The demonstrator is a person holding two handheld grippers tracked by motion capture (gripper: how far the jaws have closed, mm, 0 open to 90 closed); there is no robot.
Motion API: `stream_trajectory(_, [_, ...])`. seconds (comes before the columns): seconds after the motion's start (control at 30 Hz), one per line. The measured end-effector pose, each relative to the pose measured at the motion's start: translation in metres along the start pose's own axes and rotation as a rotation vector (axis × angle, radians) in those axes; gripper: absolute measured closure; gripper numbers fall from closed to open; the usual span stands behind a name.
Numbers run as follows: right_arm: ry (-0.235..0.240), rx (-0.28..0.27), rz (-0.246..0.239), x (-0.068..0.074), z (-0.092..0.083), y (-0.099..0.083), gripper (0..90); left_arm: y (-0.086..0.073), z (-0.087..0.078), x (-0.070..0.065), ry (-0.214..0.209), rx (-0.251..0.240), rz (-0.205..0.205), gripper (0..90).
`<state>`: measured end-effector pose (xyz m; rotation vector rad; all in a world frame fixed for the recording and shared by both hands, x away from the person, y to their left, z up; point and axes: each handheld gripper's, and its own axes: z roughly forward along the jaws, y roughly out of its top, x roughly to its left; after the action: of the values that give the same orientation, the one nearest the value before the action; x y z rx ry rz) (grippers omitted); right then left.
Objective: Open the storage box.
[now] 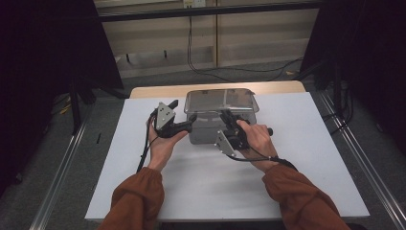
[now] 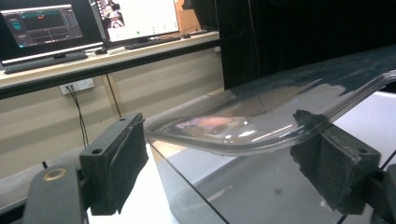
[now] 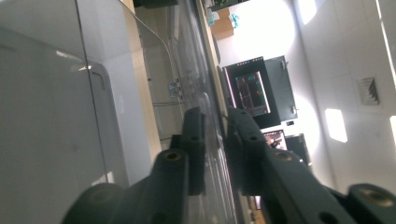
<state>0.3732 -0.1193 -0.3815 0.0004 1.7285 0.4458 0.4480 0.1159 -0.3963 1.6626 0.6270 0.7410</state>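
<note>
A shiny metal pan [image 1: 207, 132] with a flared rim stands on the white table [image 1: 191, 191], at the middle towards the back. My left gripper [image 1: 191, 126] is at the pan's left front corner. In the left gripper view it [image 2: 219, 135] is open, and the pan's rim [image 2: 261, 116] runs between the wide-apart jaws, close against the right pad [image 2: 327, 163]. My right gripper [image 1: 226, 116] reaches over the pan's front edge. In the right gripper view its jaws [image 3: 215, 140] are shut on the thin rim, beside the pan's wall [image 3: 46, 116].
Bare white table lies in front of the pan and to both sides. Beyond the far edge, cables [image 1: 201, 67] trail over the floor below a wall ledge. Dark stands flank the table. Monitors [image 2: 42, 23] sit on a shelf in the background.
</note>
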Motion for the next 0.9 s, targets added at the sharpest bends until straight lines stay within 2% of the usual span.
stream_trajectory(0.13, [0.009,0.007,0.031,-0.004,0.003,-0.006,73.3,0.000,0.001,0.001,-0.001,-0.005,-0.012,24.6])
stream_trajectory(0.23, [0.017,-0.003,0.089,-0.007,0.004,-0.011,69.0,0.001,0.000,0.001,0.000,-0.005,0.006,27.3])
stream_trajectory(0.3, [0.028,-0.011,0.128,-0.008,0.003,-0.014,65.2,0.001,-0.001,0.002,-0.011,-0.001,0.000,29.1])
stream_trajectory(0.47, [0.050,-0.005,0.221,-0.010,0.004,-0.024,51.5,0.001,-0.001,0.001,-0.021,0.003,0.007,34.7])
stream_trajectory(0.57, [0.061,-0.014,0.313,-0.014,0.004,-0.032,46.6,0.002,0.000,0.000,-0.032,-0.001,0.030,37.8])
stream_trajectory(0.67, [0.064,-0.007,0.392,-0.018,0.005,-0.041,40.9,0.002,0.000,0.002,-0.034,-0.005,0.011,37.9])
stream_trajectory(0.73, [0.080,-0.009,0.450,-0.021,0.006,-0.048,38.8,0.002,0.001,0.003,-0.035,-0.010,0.009,40.2])
stream_trajectory(0.8, [0.105,-0.014,0.529,-0.023,0.006,-0.054,38.0,0.002,0.001,0.004,-0.034,-0.006,0.015,40.4])
stream_trajectory(0.9, [0.112,-0.011,0.592,-0.023,0.006,-0.064,38.0,0.001,0.002,0.005,-0.042,-0.011,0.020,41.9])
